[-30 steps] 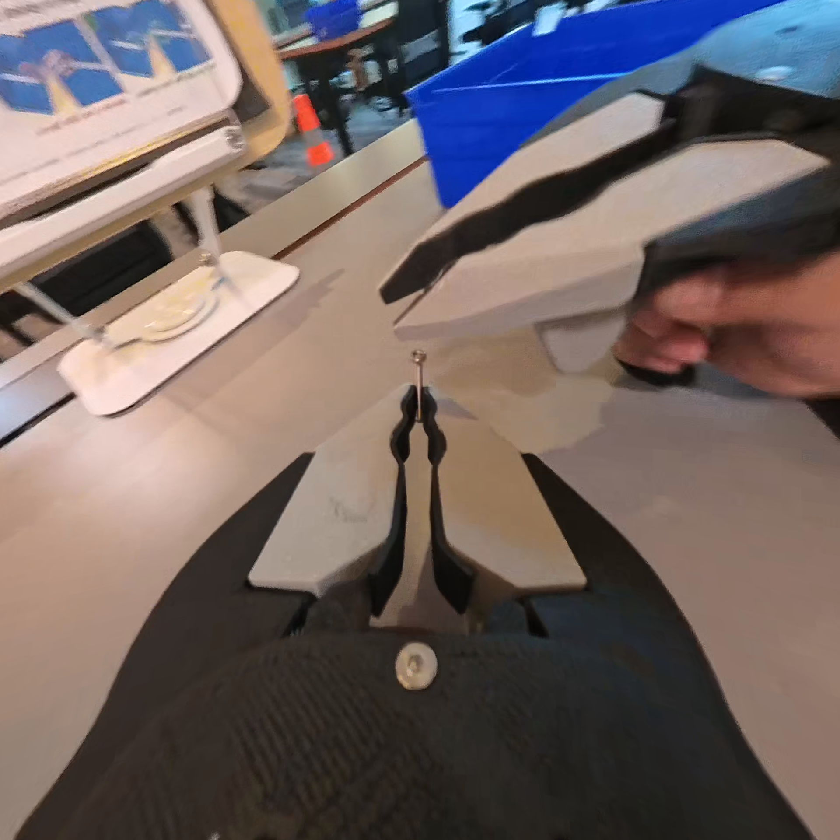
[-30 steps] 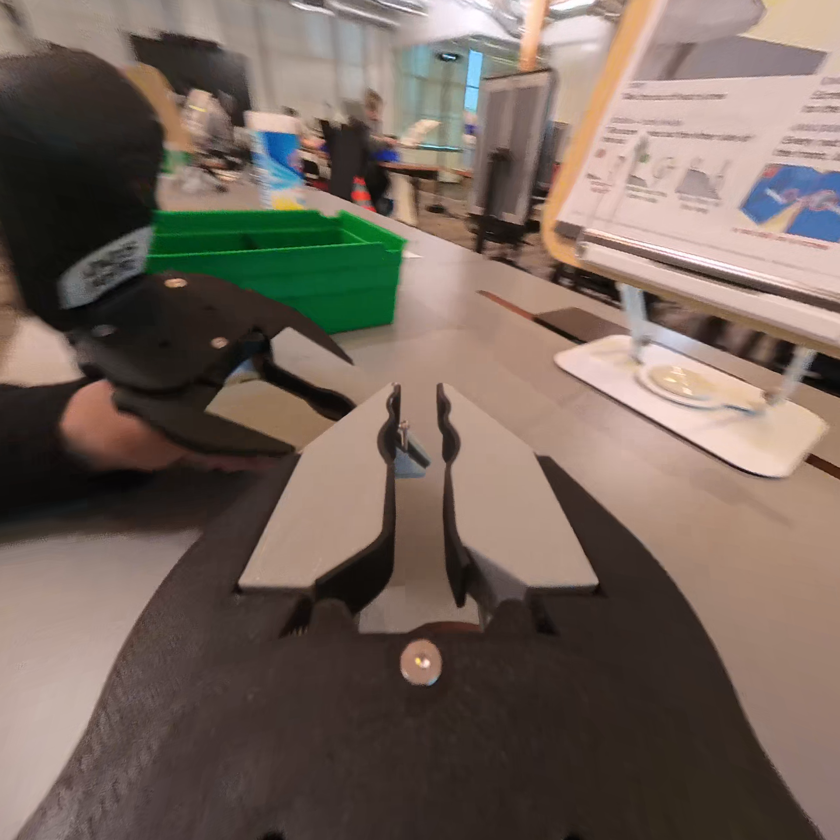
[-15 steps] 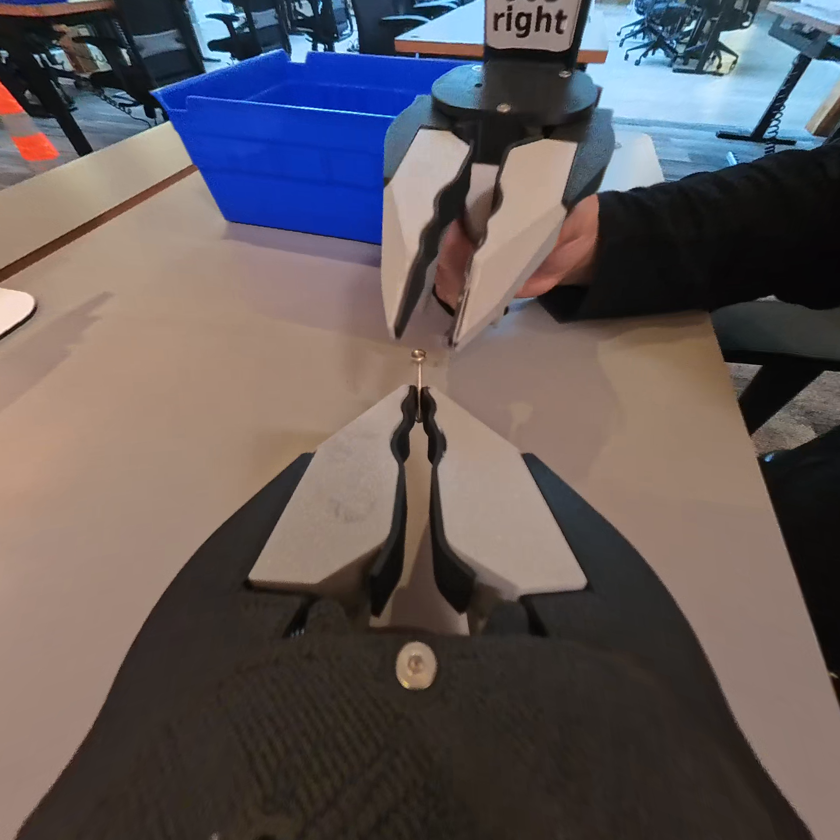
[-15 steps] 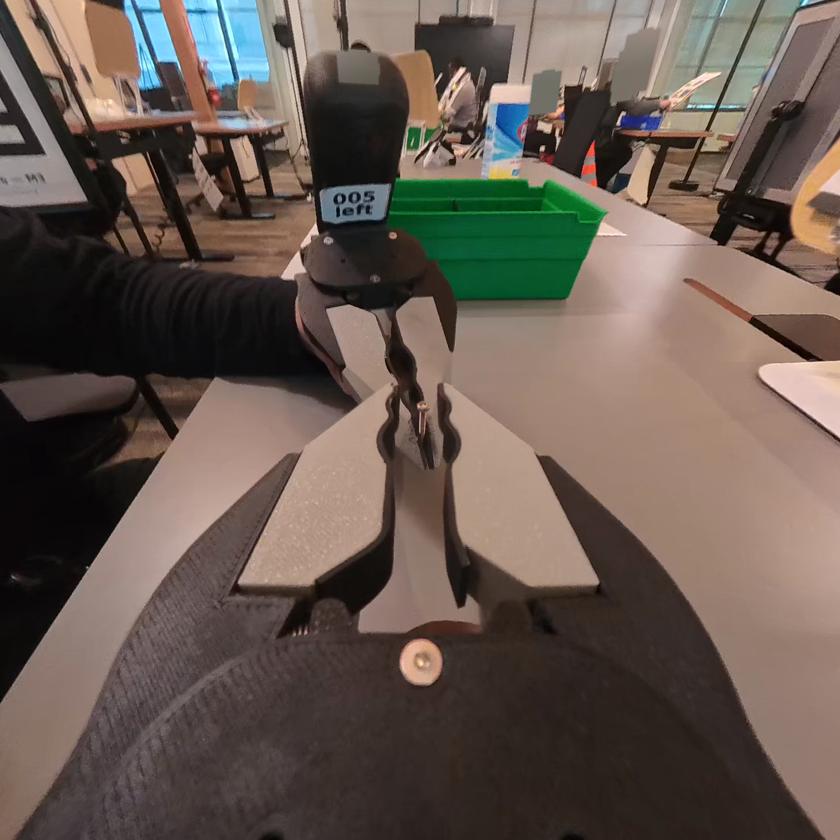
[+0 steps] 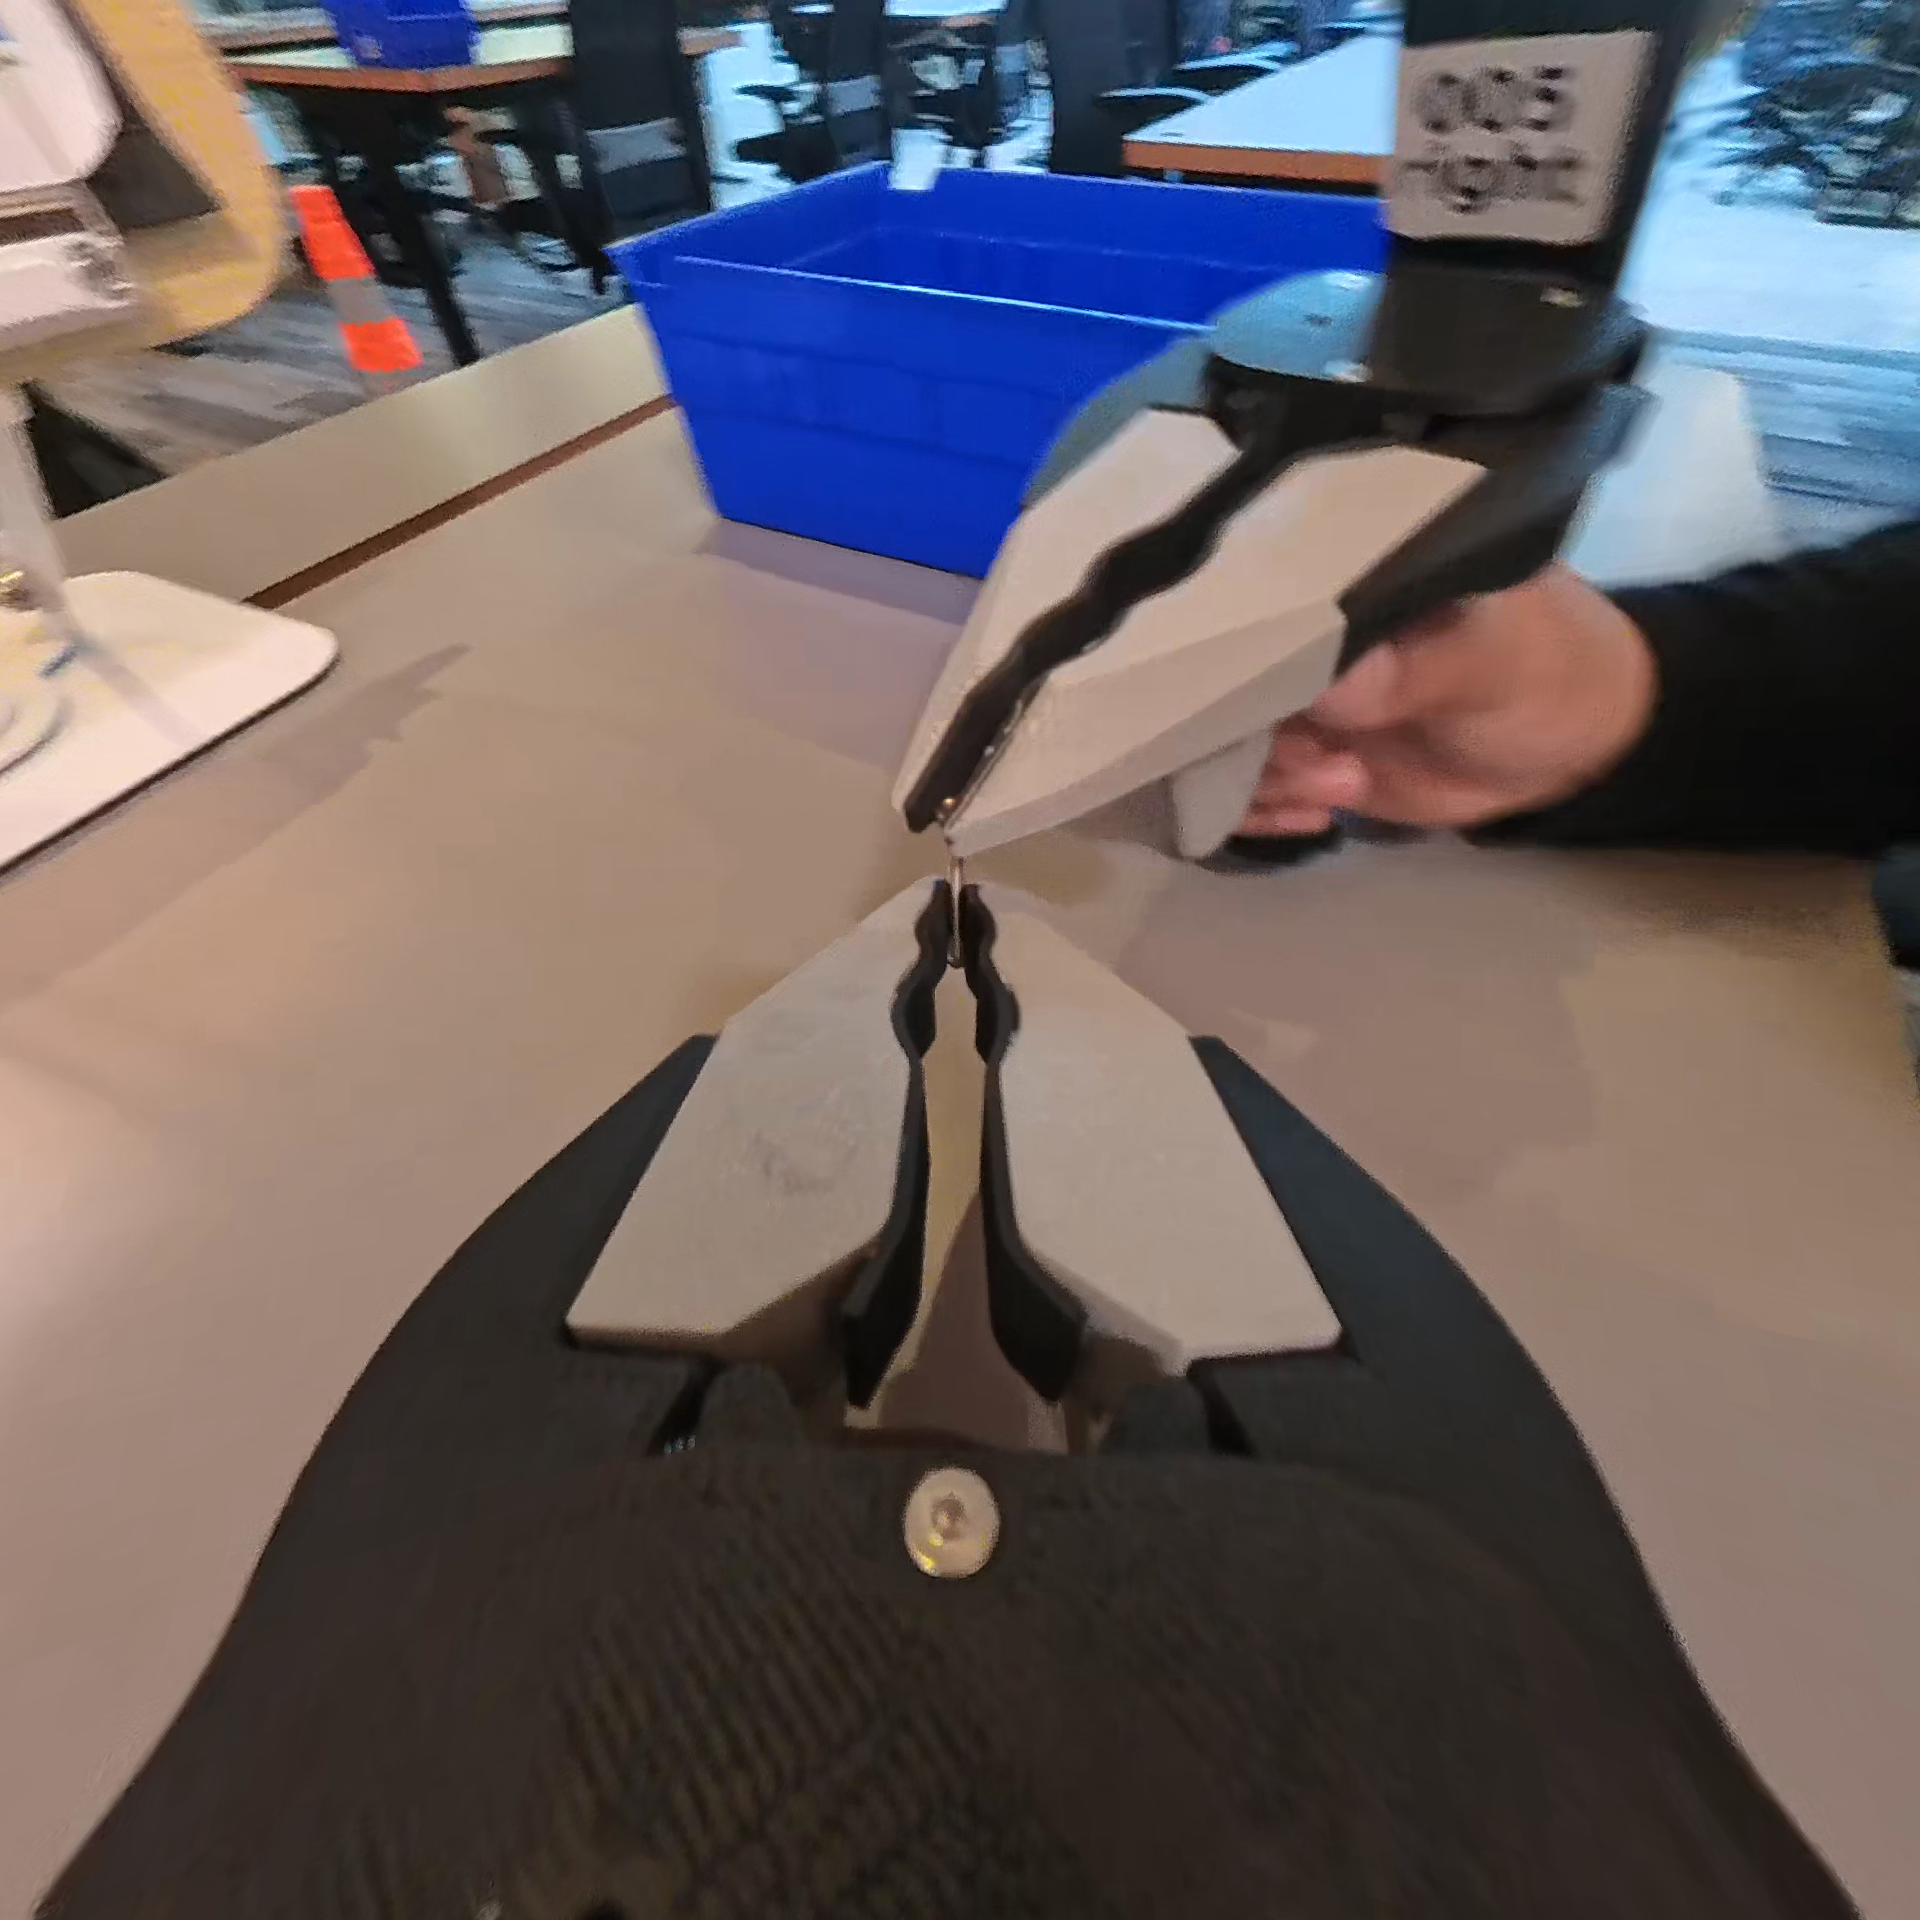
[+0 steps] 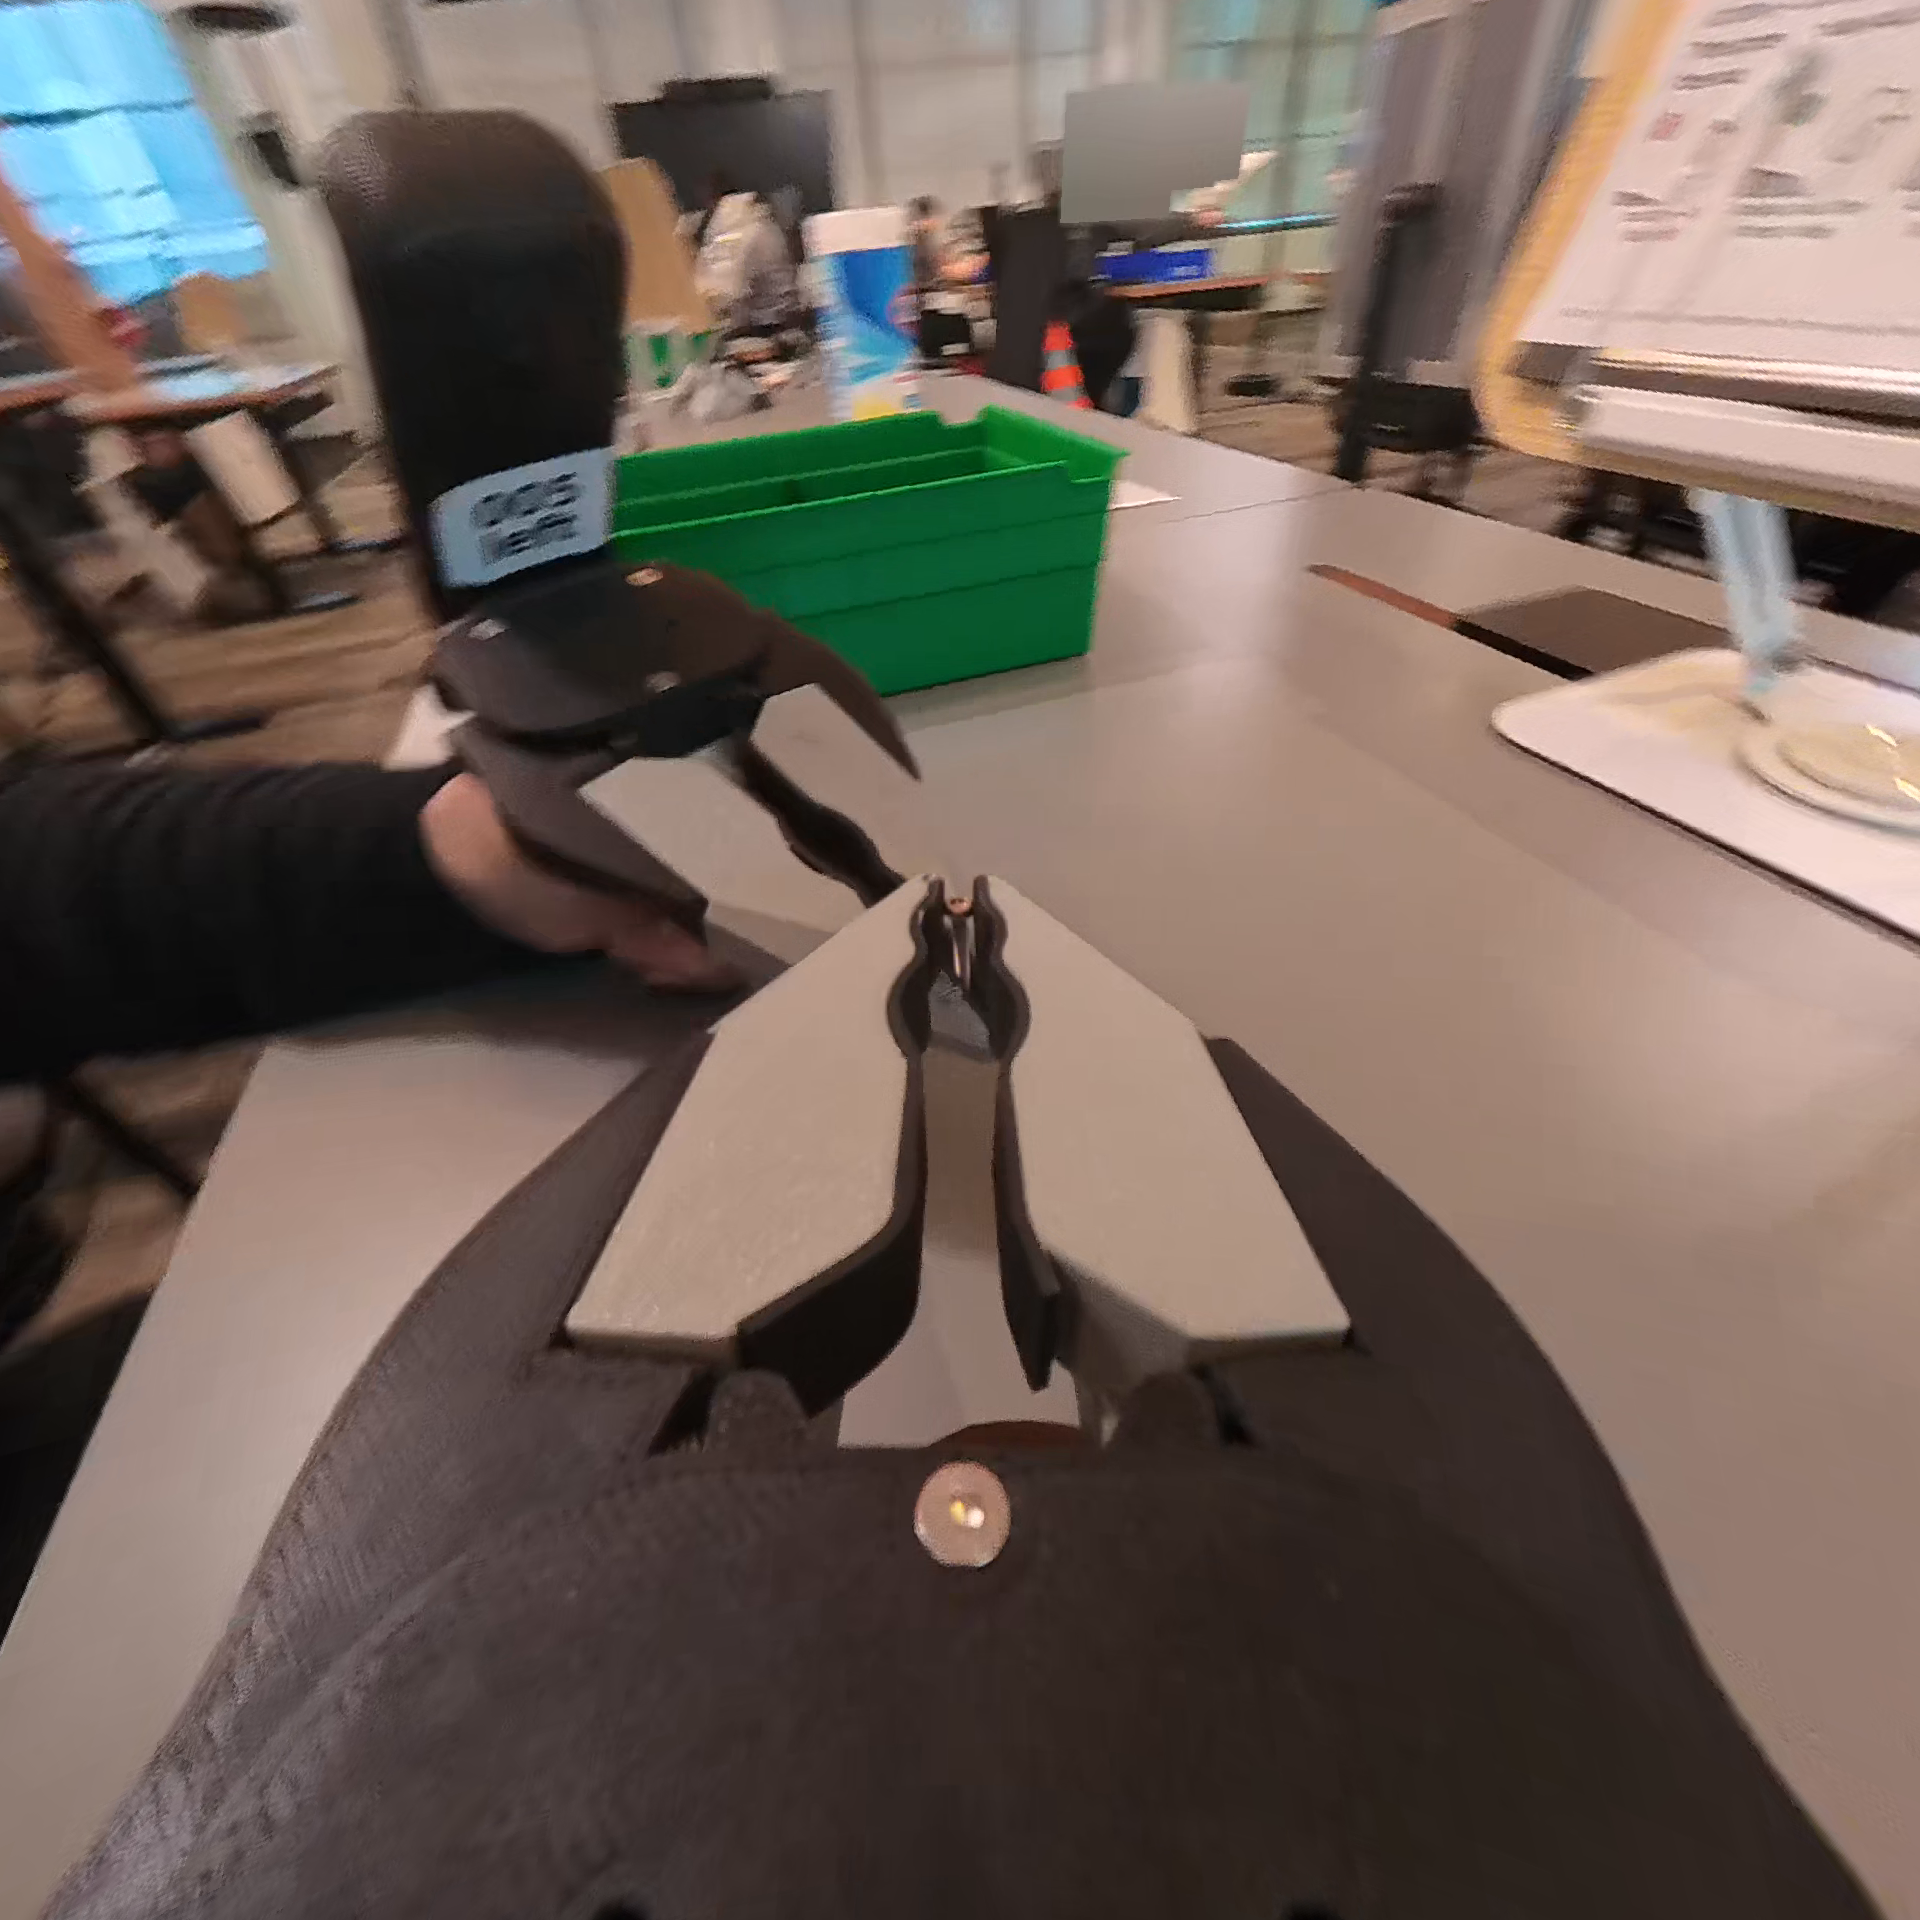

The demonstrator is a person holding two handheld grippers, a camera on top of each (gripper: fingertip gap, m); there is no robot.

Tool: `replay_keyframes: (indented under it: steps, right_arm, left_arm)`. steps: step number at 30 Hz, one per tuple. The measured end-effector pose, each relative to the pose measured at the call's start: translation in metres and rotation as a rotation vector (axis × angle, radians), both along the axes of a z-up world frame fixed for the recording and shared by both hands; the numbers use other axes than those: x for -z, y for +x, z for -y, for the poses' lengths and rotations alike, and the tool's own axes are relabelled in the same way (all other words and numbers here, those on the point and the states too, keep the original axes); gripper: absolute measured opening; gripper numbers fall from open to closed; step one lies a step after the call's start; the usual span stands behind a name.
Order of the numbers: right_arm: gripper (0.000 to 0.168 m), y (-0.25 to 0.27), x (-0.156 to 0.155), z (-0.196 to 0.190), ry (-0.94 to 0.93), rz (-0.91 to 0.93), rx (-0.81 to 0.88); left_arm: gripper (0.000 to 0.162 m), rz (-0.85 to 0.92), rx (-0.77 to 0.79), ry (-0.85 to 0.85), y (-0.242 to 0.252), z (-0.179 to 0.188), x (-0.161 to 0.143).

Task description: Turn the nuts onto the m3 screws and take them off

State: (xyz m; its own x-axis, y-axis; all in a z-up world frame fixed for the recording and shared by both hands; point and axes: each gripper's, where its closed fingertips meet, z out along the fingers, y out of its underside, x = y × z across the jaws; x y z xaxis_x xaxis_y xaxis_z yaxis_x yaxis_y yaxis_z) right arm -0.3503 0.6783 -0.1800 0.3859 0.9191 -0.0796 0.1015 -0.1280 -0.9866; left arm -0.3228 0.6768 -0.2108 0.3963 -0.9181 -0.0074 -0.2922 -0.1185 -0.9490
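My left gripper (image 5: 954, 906) is shut on the lower shaft of a thin M3 screw (image 5: 954, 871) and holds it upright above the grey table (image 5: 468, 883). My right gripper (image 5: 940, 821) comes in from the upper right, with its tips closed on the small nut (image 6: 958, 906) at the screw's top end. In the right wrist view the right gripper (image 6: 958, 900) pinches that nut, and the screw shaft (image 6: 962, 943) shows between its fingers. The left gripper (image 6: 883, 881) reaches in from the left, its tips partly hidden. Both views are blurred.
A blue bin (image 5: 883, 416) stands behind the grippers in the left wrist view. A green bin (image 6: 883, 561) stands behind them in the right wrist view. A white stand base (image 6: 1662, 790) holds an instruction board (image 6: 1766, 208) at the table's far side.
The right gripper was open above the screw. It has come down and shut on the screw's top end. The left gripper kept its hold. Both cameras have swung.
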Motion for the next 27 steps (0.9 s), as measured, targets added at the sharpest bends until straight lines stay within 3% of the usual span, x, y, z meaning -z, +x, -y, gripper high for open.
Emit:
replay_keyframes:
  steps: [4,7,12,17,27]
  right_arm:
    - [0.002,-0.008,0.006,-0.028,-0.052,-0.012,0.299]
    - [0.003,-0.015,0.005,-0.032,-0.033,0.006,0.380]
    - [0.014,-0.005,-0.012,-0.021,0.052,-0.025,0.220]
    - [0.014,0.015,-0.014,-0.021,0.005,-0.059,0.134]
    - [0.016,-0.013,-0.001,0.003,0.054,0.043,-0.028]
  left_arm:
    - [0.000,-0.029,-0.207,-0.022,-0.012,-0.029,0.005]
    - [0.000,-0.022,-0.271,-0.022,-0.018,-0.036,0.004]
    - [0.000,0.015,-0.231,-0.046,-0.019,-0.031,0.002]
    - [0.000,0.064,-0.188,-0.075,-0.020,-0.028,-0.003]
    - [0.000,0.067,-0.028,-0.049,-0.007,-0.005,-0.006]
